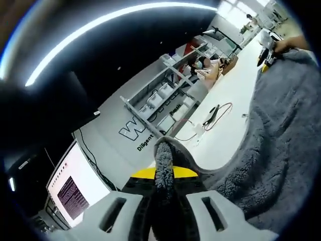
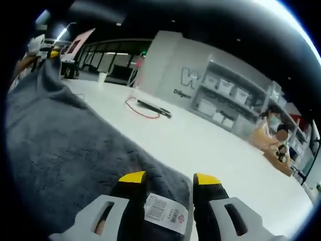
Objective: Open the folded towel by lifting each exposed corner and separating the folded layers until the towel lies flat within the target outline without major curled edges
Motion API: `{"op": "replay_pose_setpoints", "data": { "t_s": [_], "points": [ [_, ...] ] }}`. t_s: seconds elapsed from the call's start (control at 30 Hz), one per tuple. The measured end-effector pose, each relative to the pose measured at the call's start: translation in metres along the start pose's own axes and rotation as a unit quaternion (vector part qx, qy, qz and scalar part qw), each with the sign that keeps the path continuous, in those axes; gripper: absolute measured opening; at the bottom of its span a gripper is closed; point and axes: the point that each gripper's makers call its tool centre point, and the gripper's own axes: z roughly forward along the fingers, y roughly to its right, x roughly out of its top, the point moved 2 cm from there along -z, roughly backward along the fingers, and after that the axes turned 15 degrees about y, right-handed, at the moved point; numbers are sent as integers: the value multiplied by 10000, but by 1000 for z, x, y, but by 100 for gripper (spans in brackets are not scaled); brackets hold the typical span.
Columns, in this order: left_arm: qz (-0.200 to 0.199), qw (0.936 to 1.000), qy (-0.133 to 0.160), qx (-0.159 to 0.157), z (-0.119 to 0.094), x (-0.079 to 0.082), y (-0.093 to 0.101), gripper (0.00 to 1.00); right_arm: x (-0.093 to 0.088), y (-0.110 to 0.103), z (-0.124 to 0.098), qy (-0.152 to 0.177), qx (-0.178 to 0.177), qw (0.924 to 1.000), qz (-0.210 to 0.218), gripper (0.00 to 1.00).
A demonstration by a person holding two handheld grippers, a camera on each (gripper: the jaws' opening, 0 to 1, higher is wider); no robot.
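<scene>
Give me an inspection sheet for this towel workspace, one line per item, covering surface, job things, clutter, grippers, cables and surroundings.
Surface: white table, mostly bare.
Job's things: grey towel stretched between both grippers; white barcode label at one corner.
Clutter: white cup at the far table edge.
Grippers: left gripper pinching a towel corner; right gripper gripping the labelled corner.
Cables: red cable looped beside a black tool.
Surroundings: grey shelving with bins, lettered white wall, seated person, monitor.

Both views close, low; share towel (image 1: 281, 150), table (image 2: 200, 145).
</scene>
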Motion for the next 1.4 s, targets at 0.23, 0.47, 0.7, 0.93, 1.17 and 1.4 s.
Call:
{"op": "replay_pose_setpoints", "data": {
  "t_s": [0.23, 0.47, 0.7, 0.93, 1.17, 1.4],
  "points": [
    [188, 9994, -266, -145, 8, -23, 10, 9, 0, -3, -2, 43, -24, 10000, -54, 30],
    [436, 9971, -456, -428, 15, -37, 27, 9, -5, -3, 2, 59, 108, 9994, 320, 16],
    [735, 9910, -903, -659, 12, -61, 34, 10, -6, 3, 4, 87, -14, 9995, 314, 18],
    [787, 9867, -1178, -794, 18, -84, 40, 11, -5, 5, 7, 137, -45, 9999, -83, 21],
    [757, 9800, -1528, -1030, 14, -101, 43, 24, -8, 17, 10, 173, -185, 9997, -44, 26],
    [444, 9934, -999, -343, 8, -70, 12, 60, -9, 22, 16, 183, -150, 9993, -283, 25]
  ]
}}
